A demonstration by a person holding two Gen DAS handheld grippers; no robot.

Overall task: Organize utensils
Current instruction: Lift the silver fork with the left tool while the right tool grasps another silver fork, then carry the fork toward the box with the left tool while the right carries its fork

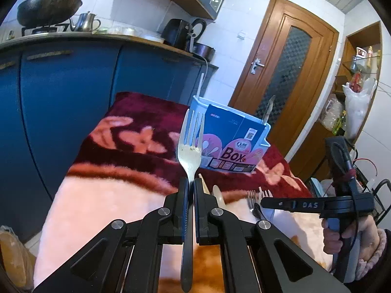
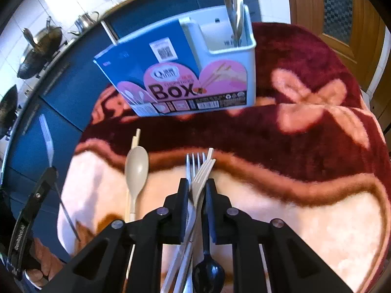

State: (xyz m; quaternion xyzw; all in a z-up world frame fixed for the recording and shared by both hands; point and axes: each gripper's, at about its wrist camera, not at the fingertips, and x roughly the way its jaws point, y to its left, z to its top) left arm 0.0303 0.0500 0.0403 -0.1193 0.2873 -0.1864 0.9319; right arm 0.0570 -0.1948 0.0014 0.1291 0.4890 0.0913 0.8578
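**Two grippers over the cutlery, forks in both**

The left gripper (image 1: 191, 185) is clamped on a metal fork (image 1: 190, 146), tines up, crumbs on its bowl; the handle's end runs out of frame. To its right, the right gripper (image 2: 197, 186) has its jaws narrowed around a pale fork (image 2: 201, 178) lying across a steel fork (image 2: 193, 161); whether the pads press it is hard to tell. A beige spoon (image 2: 136, 164) lies left of them on the blanket (image 2: 317, 219). Beyond stands the utensil box (image 2: 227, 73), its label partly unreadable.

Floral blanket (image 1: 102, 195), wooden door (image 1: 288, 73), wok (image 1: 46, 9)
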